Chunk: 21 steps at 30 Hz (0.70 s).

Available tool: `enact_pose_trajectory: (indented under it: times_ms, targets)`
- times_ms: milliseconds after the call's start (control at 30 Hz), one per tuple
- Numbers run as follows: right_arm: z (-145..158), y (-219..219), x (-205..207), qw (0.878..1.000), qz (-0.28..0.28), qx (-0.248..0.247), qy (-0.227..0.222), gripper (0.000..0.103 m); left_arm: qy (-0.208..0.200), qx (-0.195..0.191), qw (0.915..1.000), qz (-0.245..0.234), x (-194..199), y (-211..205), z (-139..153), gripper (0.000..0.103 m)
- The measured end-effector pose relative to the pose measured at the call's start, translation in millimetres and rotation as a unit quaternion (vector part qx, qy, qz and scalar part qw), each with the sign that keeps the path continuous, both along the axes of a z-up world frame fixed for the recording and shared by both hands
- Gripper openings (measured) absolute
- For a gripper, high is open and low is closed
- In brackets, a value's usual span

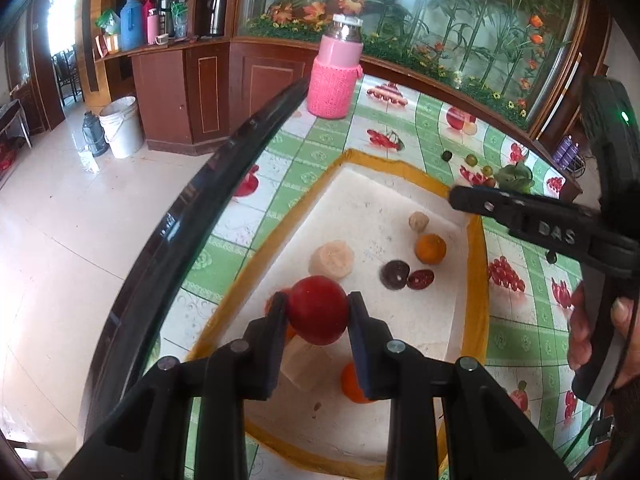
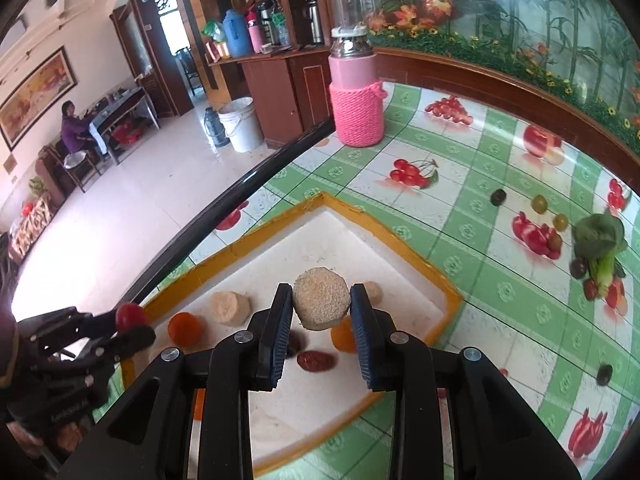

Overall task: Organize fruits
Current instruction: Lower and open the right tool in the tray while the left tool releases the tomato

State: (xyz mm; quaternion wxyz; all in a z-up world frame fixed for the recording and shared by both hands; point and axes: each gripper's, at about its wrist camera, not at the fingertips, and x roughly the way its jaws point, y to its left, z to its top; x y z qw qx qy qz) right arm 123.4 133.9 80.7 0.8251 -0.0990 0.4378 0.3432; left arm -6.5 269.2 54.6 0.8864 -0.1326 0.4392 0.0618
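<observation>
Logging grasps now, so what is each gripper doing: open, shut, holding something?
Left gripper: shut on the red fruit, above the tray.
Right gripper: shut on the tan round slice.

Red round fruit (image 1: 318, 310) held above white, yellow-rimmed tray (image 1: 476, 240); beige ridged slice (image 2: 321, 302) held over it; orange (image 1: 430, 248) lying inside.

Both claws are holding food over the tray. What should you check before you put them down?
1. Left gripper shut on the red fruit: ok.
2. Right gripper shut on the tan slice: ok.
3. Both above the yellow-rimmed tray: ok.
4. Free white floor left in the tray: ok.
5. How high the held pieces hang: cannot tell.
6. Small fruits lie outside on the tablecloth: not ok.
</observation>
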Motion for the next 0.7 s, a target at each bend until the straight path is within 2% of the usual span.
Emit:
enact_pose_trajectory:
  times_ms: [233, 400, 700]
  targets:
    - [-30.6, 30.7, 15.1, 0.999, 0.034, -0.036, 0.017, 0.028, 0.006, -0.018, 0.9989, -0.043, -3.3, -19.6, -3.7, 0.032]
    - [-45.6, 45.8, 28.3, 0.997, 0.054, -0.055, 0.029, 0.028, 0.021, -0.021, 0.9961, -0.084, 11.5, -38.9, -12.0, 0.032]
    - [-60.4, 45.8, 52.7, 0.995, 0.054, -0.08, 0.04, 0.028, 0.048, -0.027, 0.9947, -0.087, 36.9, -41.1, -30.5, 0.032]
